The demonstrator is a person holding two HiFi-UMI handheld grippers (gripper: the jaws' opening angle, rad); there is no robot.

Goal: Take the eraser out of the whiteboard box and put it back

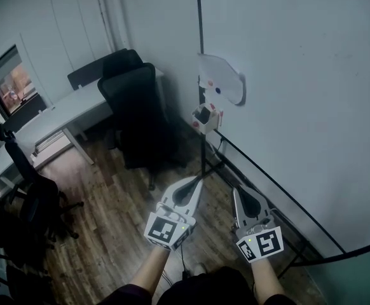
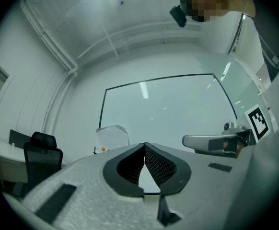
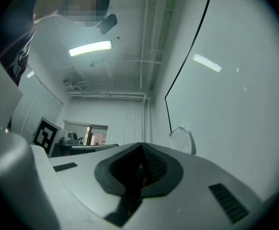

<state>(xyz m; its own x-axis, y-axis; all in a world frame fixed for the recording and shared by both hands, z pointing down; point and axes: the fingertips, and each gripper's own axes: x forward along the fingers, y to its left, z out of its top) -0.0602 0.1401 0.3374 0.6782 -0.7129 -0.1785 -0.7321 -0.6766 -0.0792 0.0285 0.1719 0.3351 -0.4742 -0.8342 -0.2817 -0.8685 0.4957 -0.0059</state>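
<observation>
Whiteboard (image 1: 299, 107) takes up the right half of my head view. The whiteboard box (image 1: 208, 118) hangs at the whiteboard's lower left corner, just under a pale sheet (image 1: 222, 80) stuck to the board. A dark block in its open top looks to me like the eraser (image 1: 203, 114). I have the left gripper (image 1: 196, 182) and the right gripper (image 1: 237, 193) side by side in front of the whiteboard, both below the box, apart from it and touching nothing. A black office chair (image 1: 137, 116) and a tabletop (image 1: 58, 116) stand off beyond the whiteboard's left edge.

In the left gripper view the fingers (image 2: 158, 164) are pressed together at the tips with nothing between them. The whiteboard lies straight ahead, the pale sheet at its lower left corner.

In the right gripper view the fingers (image 3: 155, 163) also meet and hold nothing. Here the whiteboard rises close along the right side, the sheet showing low on it.
</observation>
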